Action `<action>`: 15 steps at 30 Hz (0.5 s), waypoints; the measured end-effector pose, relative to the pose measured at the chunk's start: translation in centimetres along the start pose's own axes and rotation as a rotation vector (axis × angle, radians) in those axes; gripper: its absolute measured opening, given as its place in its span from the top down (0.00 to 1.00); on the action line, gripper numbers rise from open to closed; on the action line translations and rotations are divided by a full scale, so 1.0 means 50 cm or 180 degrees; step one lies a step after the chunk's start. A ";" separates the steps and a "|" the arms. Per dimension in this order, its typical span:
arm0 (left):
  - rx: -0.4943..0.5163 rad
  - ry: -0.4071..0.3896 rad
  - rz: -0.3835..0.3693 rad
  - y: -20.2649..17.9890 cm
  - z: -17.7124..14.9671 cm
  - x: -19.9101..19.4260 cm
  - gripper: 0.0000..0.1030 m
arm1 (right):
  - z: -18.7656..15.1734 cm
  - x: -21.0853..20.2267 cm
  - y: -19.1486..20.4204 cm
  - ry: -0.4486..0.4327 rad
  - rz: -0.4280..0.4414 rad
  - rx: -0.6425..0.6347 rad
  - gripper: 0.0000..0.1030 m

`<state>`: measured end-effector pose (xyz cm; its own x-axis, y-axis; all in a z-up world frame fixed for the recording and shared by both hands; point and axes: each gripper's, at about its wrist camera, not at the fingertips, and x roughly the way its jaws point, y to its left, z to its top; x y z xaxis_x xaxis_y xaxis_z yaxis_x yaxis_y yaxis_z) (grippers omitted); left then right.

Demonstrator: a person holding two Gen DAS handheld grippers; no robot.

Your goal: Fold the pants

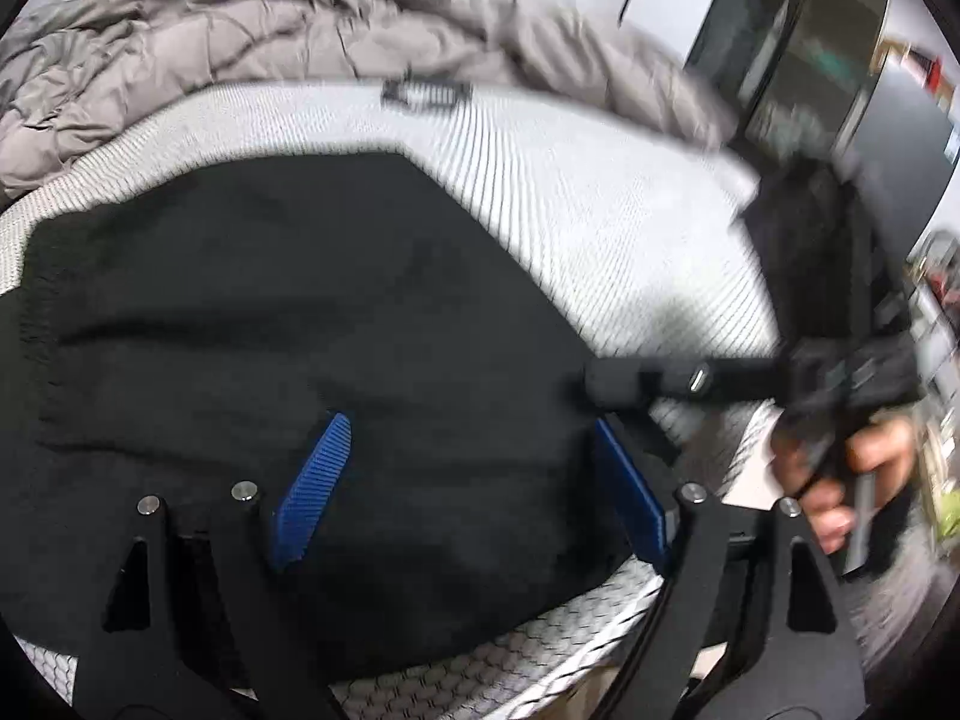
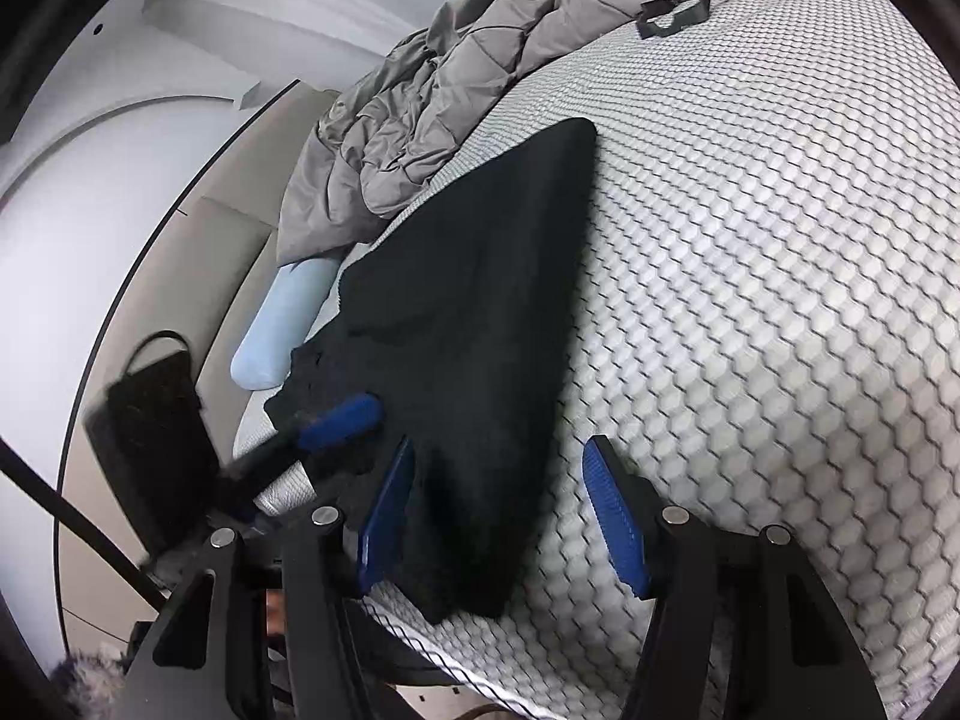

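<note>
Lying flat on the white honeycomb-quilted mattress, the black pants sit near its front edge. Over them the left gripper has its blue fingers spread wide, holding nothing. The right gripper is likewise spread, straddling the pants' near edge. A grey duvet is bunched beyond the pants.

both grippers have black angular finger arms with silver round screws and ribbed blue pads. the right gripper is a blurred black block, bare-skinned hand gripping its handle.
</note>
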<state>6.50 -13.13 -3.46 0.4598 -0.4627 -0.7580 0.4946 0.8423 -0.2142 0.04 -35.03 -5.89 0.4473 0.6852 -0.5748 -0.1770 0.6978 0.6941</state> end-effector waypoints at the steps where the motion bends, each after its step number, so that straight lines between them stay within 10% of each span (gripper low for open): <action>1: 0.0168 0.0073 0.0157 -0.011 -0.005 0.018 0.21 | 0.006 0.008 0.003 -0.0027 -0.0053 -0.0014 0.50; 7: 0.0459 0.0031 0.0356 -0.032 -0.031 0.031 0.20 | 0.061 0.090 0.013 0.0052 -0.0405 -0.0095 0.76; 15: 0.0437 0.0037 0.0330 -0.017 -0.029 0.040 0.20 | 0.240 0.188 -0.028 0.0229 -0.0447 0.0145 0.79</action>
<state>5.93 -14.37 -5.68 0.5054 -0.3715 -0.7788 0.5415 0.8393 -0.0490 15.00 -32.09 -7.08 0.4007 0.5960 -0.6959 -0.0766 0.7787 0.6227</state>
